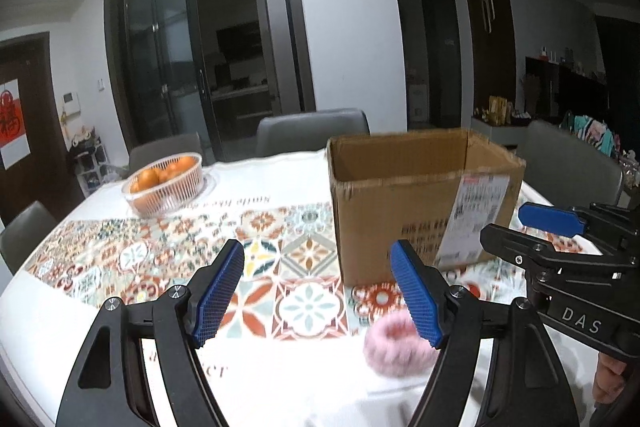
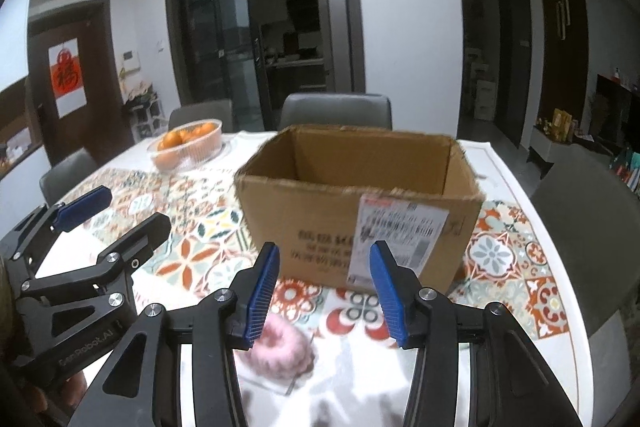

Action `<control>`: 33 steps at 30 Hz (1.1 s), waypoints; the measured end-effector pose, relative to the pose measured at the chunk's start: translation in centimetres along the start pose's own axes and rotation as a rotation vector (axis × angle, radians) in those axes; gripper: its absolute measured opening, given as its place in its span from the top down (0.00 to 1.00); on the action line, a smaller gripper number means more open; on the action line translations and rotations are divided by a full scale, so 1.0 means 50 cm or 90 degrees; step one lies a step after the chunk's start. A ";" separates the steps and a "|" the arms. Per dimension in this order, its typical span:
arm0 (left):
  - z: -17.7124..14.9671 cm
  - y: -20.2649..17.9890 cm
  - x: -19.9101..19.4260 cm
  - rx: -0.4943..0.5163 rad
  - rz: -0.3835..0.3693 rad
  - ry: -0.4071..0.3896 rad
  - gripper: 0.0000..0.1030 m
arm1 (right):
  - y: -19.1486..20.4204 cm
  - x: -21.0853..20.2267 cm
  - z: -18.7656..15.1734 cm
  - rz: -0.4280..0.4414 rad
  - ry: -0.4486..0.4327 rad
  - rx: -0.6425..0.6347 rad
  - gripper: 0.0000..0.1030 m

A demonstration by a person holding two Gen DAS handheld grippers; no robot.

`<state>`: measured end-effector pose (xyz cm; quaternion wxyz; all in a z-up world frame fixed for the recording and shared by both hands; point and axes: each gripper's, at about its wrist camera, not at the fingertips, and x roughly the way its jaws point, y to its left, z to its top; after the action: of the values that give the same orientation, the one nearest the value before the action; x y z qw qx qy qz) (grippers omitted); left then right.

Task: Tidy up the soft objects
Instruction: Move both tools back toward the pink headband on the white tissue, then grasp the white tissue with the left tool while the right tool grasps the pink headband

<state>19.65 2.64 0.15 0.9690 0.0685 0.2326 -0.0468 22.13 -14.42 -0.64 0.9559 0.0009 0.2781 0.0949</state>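
Bowl [image 1: 164, 183] of oranges at far left of worktop [image 1: 280, 379]; irrelevant. Left tool [image 1: 318, 291]: jaws apart, empty. Pink scrunchie [image 1: 394, 345] lies near the front edge, just before the open box [image 1: 420, 203], partly behind this tool's right pad. Right tool [image 2: 324, 295]: jaws apart, nothing between the pads; scrunchie [image 2: 286, 347] below its left pad. Judgement: take it with one tool only, straddle the ring's fluffy rim, close gently, lift clear over the box wall.
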 end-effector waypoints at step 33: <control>-0.190 -0.045 0.114 0.045 -0.209 0.223 0.27 | 0.061 0.125 -0.134 0.097 0.180 -0.111 0.44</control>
<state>20.21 1.55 -11.06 0.8902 0.0710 0.4034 -0.1993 23.21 -10.62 -9.45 0.8937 -0.0741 0.3997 0.1899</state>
